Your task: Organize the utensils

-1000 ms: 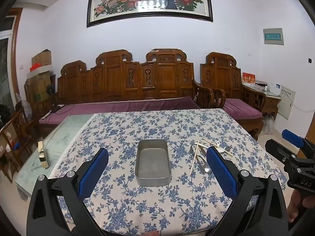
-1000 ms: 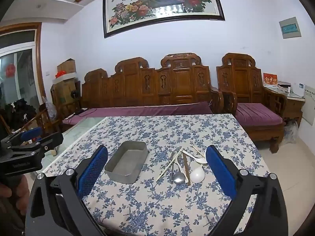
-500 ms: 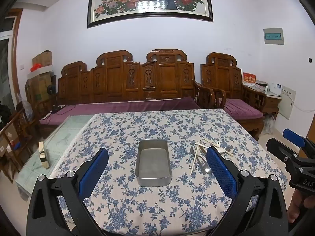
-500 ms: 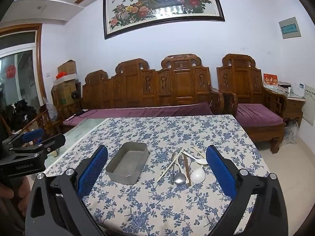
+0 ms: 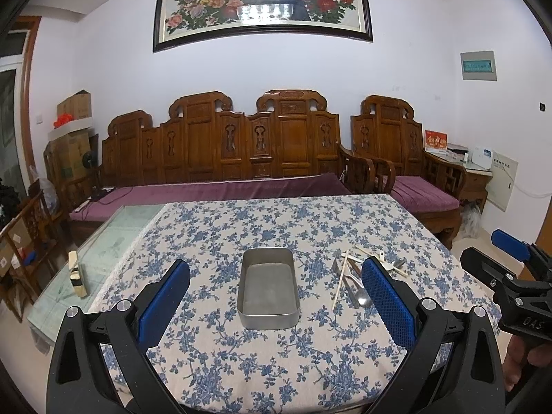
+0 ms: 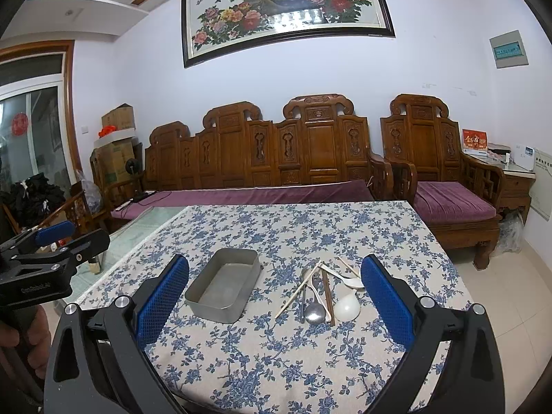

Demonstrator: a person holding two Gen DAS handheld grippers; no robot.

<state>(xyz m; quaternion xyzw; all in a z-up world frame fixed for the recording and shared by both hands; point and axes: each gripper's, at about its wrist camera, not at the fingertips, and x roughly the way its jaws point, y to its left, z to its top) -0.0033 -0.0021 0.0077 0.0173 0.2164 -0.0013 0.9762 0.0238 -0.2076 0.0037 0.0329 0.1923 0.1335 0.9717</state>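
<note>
An empty grey metal tray point(image 5: 268, 288) point(image 6: 224, 284) sits on the blue-flowered tablecloth point(image 5: 276, 227). To its right lies a pile of utensils point(image 6: 321, 291) point(image 5: 355, 281): a metal spoon point(image 6: 314, 310), a white soup spoon point(image 6: 346, 307), chopsticks point(image 6: 298, 289) and a dark stick. My left gripper point(image 5: 276, 305) is open and empty, held above the table's near edge facing the tray. My right gripper point(image 6: 276, 302) is open and empty, near the front edge between tray and utensils.
A carved wooden sofa with purple cushions point(image 5: 220, 191) stands behind the table. A glass side table point(image 5: 114, 238) with a small block point(image 5: 76, 274) is at the left. Boxes point(image 6: 117, 145) stack at the far left wall.
Both grippers have risen very slightly and held almost still. Nothing on the table has moved.
</note>
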